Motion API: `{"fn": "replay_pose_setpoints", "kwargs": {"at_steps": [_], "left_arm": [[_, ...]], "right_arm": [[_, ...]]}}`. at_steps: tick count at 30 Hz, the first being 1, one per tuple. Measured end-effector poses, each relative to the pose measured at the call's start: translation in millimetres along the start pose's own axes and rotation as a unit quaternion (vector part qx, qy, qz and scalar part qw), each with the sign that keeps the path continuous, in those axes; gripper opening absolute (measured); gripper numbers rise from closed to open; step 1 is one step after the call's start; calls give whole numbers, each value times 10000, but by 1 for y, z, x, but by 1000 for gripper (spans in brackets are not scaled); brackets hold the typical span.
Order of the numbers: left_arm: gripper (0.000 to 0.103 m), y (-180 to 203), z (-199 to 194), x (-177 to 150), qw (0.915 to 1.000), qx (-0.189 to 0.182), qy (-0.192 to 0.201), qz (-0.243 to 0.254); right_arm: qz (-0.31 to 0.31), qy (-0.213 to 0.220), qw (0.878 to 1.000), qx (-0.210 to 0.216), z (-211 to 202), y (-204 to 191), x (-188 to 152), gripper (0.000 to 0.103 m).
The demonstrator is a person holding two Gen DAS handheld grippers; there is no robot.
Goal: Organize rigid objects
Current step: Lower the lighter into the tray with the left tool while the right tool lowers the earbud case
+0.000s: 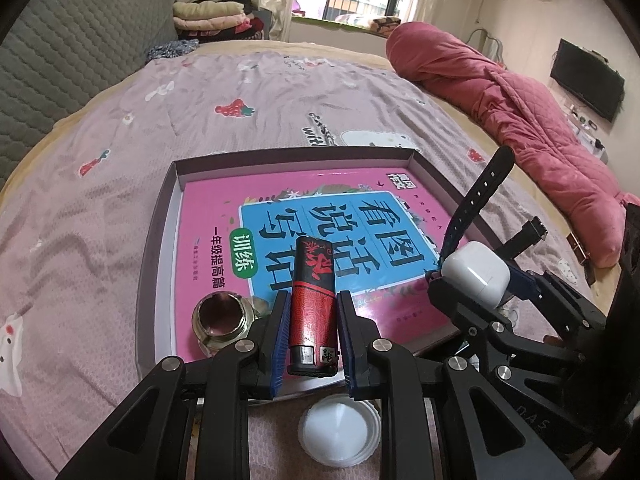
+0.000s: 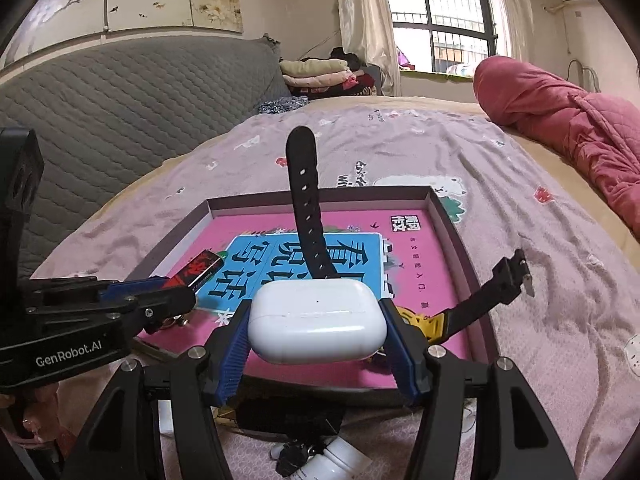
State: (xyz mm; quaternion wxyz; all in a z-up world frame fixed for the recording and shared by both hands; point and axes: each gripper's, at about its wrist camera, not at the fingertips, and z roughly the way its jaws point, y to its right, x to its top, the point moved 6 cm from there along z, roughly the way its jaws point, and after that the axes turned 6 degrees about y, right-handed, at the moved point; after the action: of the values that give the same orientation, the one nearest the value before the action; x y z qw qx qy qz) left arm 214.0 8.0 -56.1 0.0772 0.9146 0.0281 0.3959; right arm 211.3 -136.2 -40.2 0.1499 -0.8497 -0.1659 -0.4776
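Over the tray (image 1: 160, 216) on the bed, your left tongs (image 1: 312, 312) clamp the lighter (image 1: 312, 280) and your right tongs (image 2: 316, 332) clamp the white earbud case (image 2: 316, 324); neither placed yet. Jar (image 1: 218, 316) and book (image 1: 224, 216) already inside; white lid (image 1: 340, 428) remains outside.

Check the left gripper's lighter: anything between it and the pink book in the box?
Nothing visible. The left gripper holds the lighter above the near part of the pink book in the box. A small glass jar sits just left of it; most of the cover beyond is bare.
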Motion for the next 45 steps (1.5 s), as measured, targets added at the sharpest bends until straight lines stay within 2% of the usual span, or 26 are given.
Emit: {"fn": "replay_pose_setpoints", "kwargs": {"at_steps": [10, 24, 34, 45], "left_arm": [[23, -1, 8, -2, 9999, 83, -74, -14], [23, -4, 11, -3, 9999, 70, -123, -18], [23, -6, 14, -4, 9997, 106, -162, -119], [23, -4, 22, -12, 9989, 98, -429, -145]], "right_arm": [[-15, -98, 9998, -196, 4, 4, -1, 61], [-355, -196, 9992, 21, 7, -16, -10, 61], [-343, -229, 9990, -160, 15, -13, -11, 61], [-282, -317, 9989, -184, 17, -11, -8, 61]]}}
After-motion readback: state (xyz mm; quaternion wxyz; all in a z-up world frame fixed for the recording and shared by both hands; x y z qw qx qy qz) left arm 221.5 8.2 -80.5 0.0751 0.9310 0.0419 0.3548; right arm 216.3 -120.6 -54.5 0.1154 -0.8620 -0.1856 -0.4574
